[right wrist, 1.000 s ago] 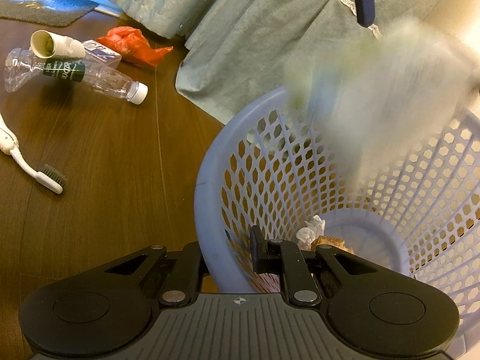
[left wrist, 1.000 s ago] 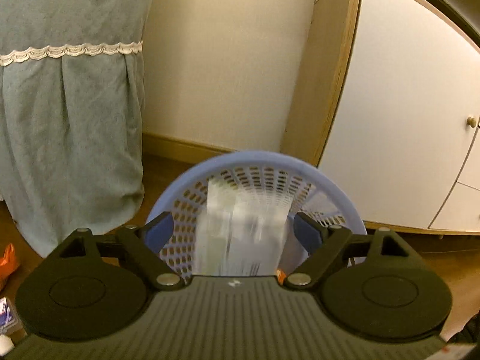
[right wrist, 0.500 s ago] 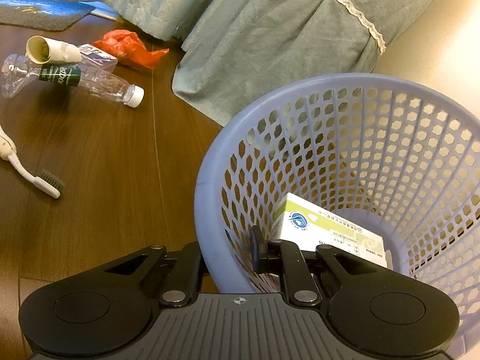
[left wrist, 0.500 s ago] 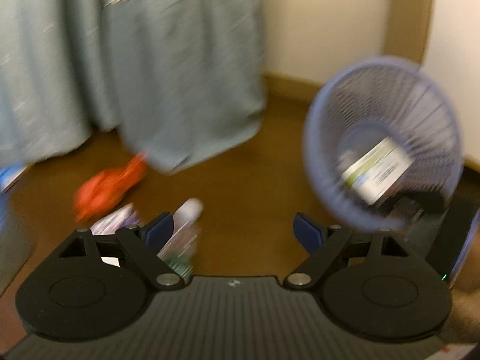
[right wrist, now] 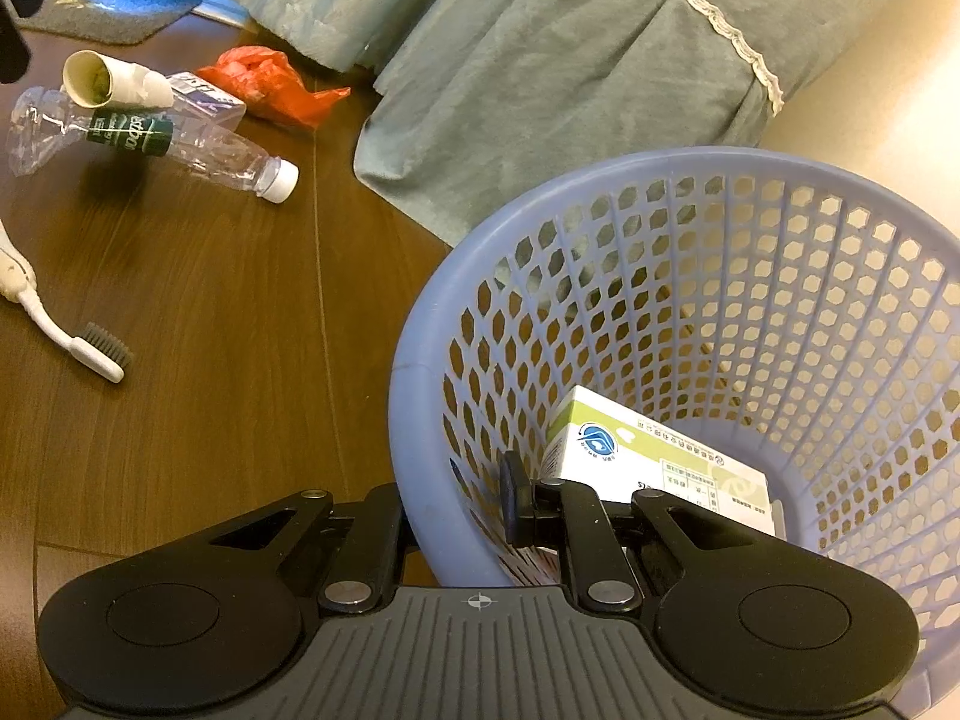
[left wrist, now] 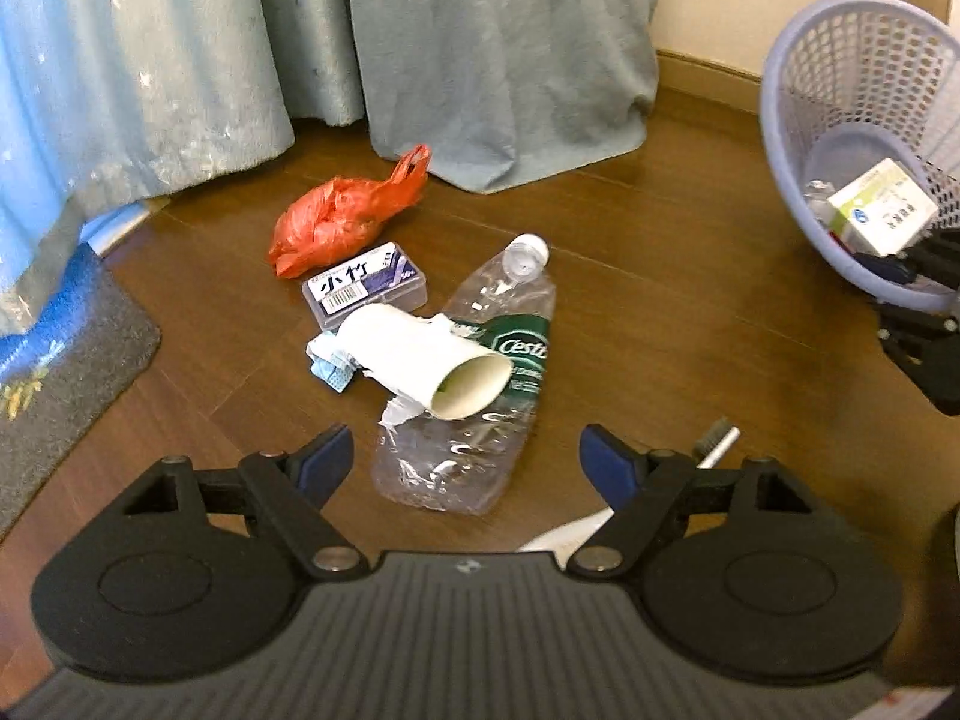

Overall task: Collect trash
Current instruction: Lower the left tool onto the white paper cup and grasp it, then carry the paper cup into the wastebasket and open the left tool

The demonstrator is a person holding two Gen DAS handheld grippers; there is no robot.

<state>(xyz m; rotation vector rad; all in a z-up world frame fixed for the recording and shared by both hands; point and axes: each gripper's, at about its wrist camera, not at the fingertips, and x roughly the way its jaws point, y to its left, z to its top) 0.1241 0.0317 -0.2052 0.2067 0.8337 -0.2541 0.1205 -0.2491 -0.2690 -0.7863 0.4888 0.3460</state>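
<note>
My left gripper (left wrist: pixel 467 456) is open and empty, low over the floor, just short of a crushed clear bottle (left wrist: pixel 480 372). A white paper tube (left wrist: pixel 426 360) lies across the bottle. Beside them are a small labelled plastic box (left wrist: pixel 365 285), a red plastic bag (left wrist: pixel 342 213) and a crumpled blue scrap (left wrist: pixel 330 366). A toothbrush (left wrist: pixel 714 444) lies by the right finger. My right gripper (right wrist: pixel 456 510) is shut on the near rim of the tilted lilac basket (right wrist: pixel 600 180). A white and green carton (right wrist: pixel 648 456) rests inside the basket.
Teal curtains (left wrist: pixel 492 60) hang down to the wooden floor behind the trash. A grey and blue mat (left wrist: pixel 54 360) lies at the left. The bottle (right wrist: pixel 198 147), tube (right wrist: pixel 114 84), red bag (right wrist: pixel 264 81) and toothbrush (right wrist: pixel 78 342) sit left of the basket.
The carton fell from my left gripper into the basket. The left gripper then swung left and down to the trash pile. The right gripper kept its hold on the basket rim.
</note>
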